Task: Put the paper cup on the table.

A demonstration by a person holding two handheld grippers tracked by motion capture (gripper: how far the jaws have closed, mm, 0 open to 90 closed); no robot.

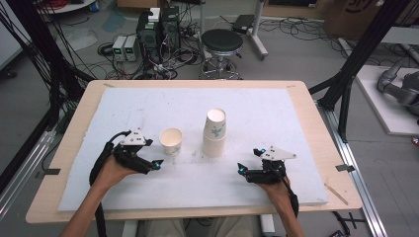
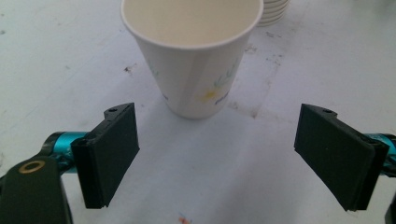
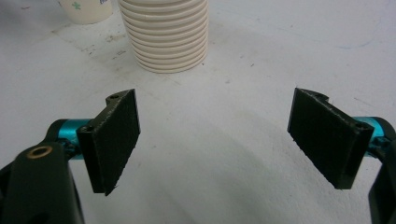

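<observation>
A single paper cup (image 1: 171, 141) stands upright on the white foam board (image 1: 123, 108), mouth up. To its right stands a stack of upside-down paper cups (image 1: 215, 132). My left gripper (image 1: 157, 164) rests just left of and in front of the single cup (image 2: 192, 56); it is open, its jaws wide apart with nothing between them. My right gripper (image 1: 249, 162) lies at the front right, open and empty, its jaws aimed toward the stack (image 3: 164, 35), with the single cup's base (image 3: 86, 10) to the stack's left.
The foam board lies on a wooden table (image 1: 316, 128). Behind the table are a black stool (image 1: 223, 43), computers and cables (image 1: 158, 34) on the floor. Black frame posts (image 1: 360, 54) stand at both sides.
</observation>
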